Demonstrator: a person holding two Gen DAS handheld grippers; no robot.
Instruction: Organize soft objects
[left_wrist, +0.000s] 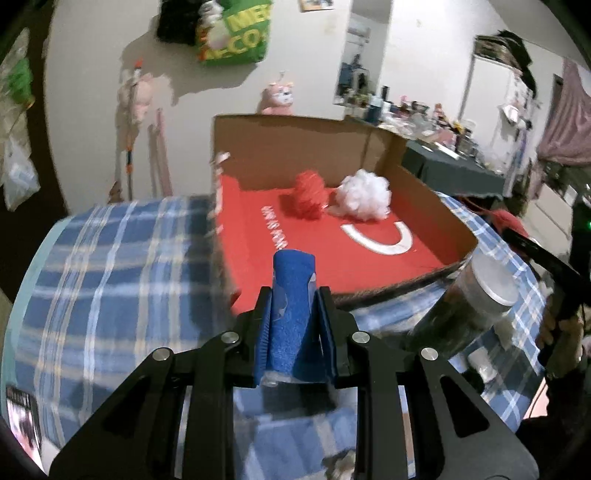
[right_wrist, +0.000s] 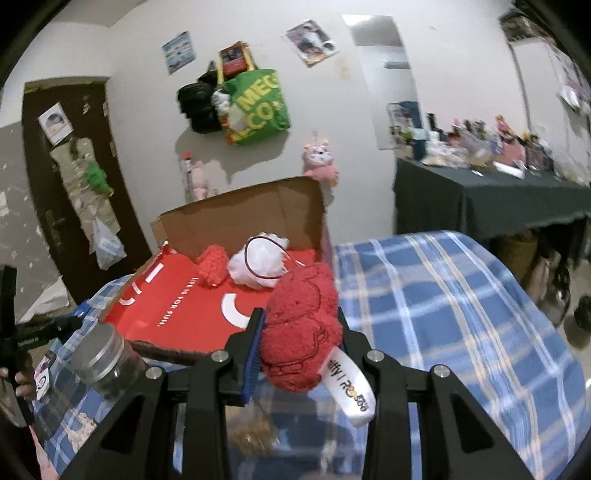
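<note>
My left gripper (left_wrist: 293, 295) is shut on a rolled blue cloth (left_wrist: 291, 314) that stands up between its pads, just short of the near edge of a cardboard box (left_wrist: 306, 147) with a red floor. In that box lie a red fluffy puff (left_wrist: 308, 195) and a white fluffy puff (left_wrist: 364, 194). My right gripper (right_wrist: 301, 321) is shut on a red plush towel (right_wrist: 303, 328) with a white tag (right_wrist: 349, 387), held near the box (right_wrist: 236, 210). The red puff (right_wrist: 214, 264) and white puff (right_wrist: 260, 264) also show in the right wrist view.
A blue plaid cloth (left_wrist: 110, 266) covers the surface under the box. A clear jar with a silver lid (right_wrist: 101, 354) lies on it between the two grippers, the same jar (left_wrist: 476, 299) showing right of the left gripper. A dark table with clutter (right_wrist: 487, 195) stands behind.
</note>
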